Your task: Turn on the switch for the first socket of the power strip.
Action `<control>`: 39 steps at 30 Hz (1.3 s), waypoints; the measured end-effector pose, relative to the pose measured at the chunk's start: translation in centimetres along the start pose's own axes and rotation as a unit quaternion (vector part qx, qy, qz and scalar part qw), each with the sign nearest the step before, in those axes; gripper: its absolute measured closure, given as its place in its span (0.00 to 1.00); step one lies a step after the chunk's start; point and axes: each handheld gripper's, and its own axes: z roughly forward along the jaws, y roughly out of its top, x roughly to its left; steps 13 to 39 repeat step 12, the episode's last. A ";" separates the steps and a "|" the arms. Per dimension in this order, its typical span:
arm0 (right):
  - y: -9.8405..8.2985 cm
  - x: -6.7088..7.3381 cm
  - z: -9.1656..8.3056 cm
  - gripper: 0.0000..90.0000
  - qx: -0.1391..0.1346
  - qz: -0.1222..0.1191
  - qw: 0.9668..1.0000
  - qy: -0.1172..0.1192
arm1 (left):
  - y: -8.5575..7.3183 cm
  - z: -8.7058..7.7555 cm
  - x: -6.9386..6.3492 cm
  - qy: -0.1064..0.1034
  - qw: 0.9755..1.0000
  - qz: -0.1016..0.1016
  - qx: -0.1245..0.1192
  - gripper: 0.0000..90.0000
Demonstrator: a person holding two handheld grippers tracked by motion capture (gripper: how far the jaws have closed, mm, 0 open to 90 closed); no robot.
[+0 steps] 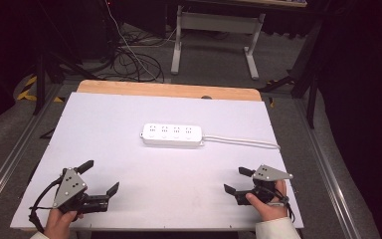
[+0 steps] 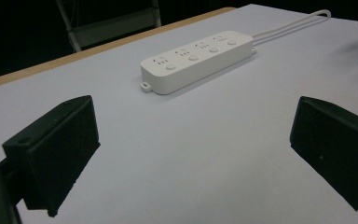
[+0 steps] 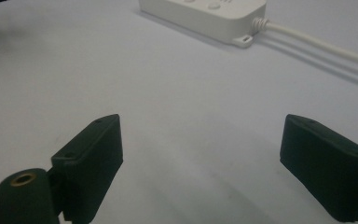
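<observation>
Power strip mid-table, a gripper at each near corner

We see the power strip [image 1: 172, 135] lying on the table [image 1: 129, 112], about midway across, its cord [image 1: 243, 142] running off to the right edge. Nearer us, the left gripper [image 1: 99, 177] sits at the near left and the right gripper [image 1: 238, 180] at the near right, both well apart from the strip.

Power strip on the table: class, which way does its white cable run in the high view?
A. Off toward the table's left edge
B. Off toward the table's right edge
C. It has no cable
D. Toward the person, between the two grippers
B: the cable leaves the right end of the power strip and runs toward the table's right edge.
</observation>
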 end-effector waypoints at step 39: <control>-0.9 0.4 0.3 0.14 0.023 0.016 1.000 0.006 | -0.7 0.5 0.5 -0.013 1.000 -0.005 -0.006 0.02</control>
